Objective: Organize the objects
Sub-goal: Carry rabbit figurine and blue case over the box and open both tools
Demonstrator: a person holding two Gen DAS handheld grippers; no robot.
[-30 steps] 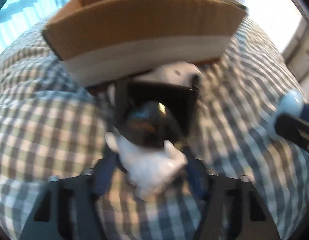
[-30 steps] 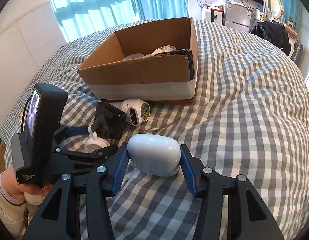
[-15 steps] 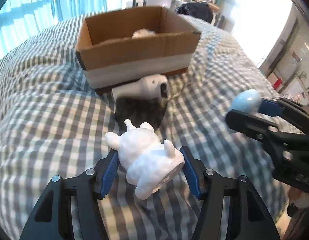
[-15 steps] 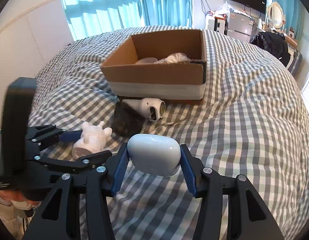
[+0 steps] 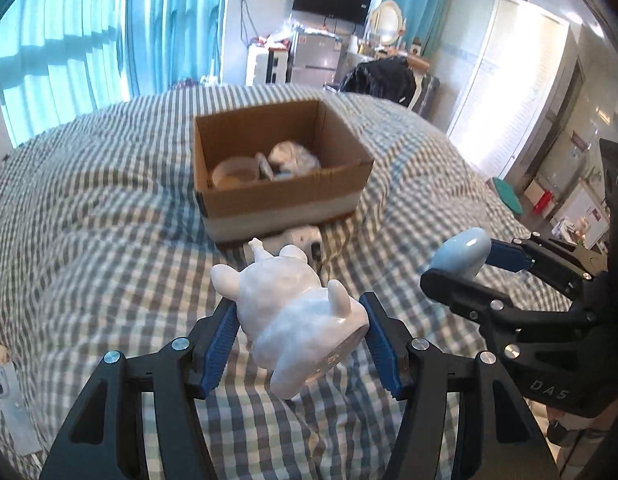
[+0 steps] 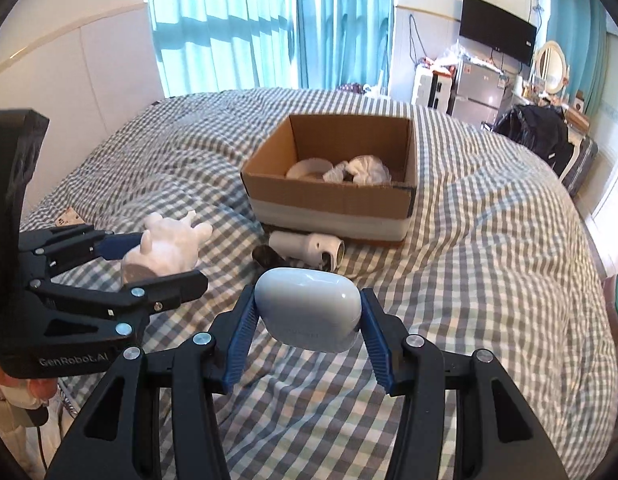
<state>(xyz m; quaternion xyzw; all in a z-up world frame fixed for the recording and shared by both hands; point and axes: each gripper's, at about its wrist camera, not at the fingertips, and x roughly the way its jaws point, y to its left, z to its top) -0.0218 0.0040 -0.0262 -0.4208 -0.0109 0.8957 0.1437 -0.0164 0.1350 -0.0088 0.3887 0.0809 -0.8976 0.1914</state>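
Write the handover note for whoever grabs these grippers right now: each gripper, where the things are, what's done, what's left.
Left gripper: shut on the white animal figurine, held above the checked bedcover.
Right gripper: shut on the pale rounded case, also held off the bed.
Cardboard box: open, ahead of both grippers, already holding a round white container and a crumpled white bundle.
Left on the bed by the box's near wall: a white cylindrical gadget and a small dark item beside it.
Done: both grasps. Left: likely drop both held things in the box, then collect those two.
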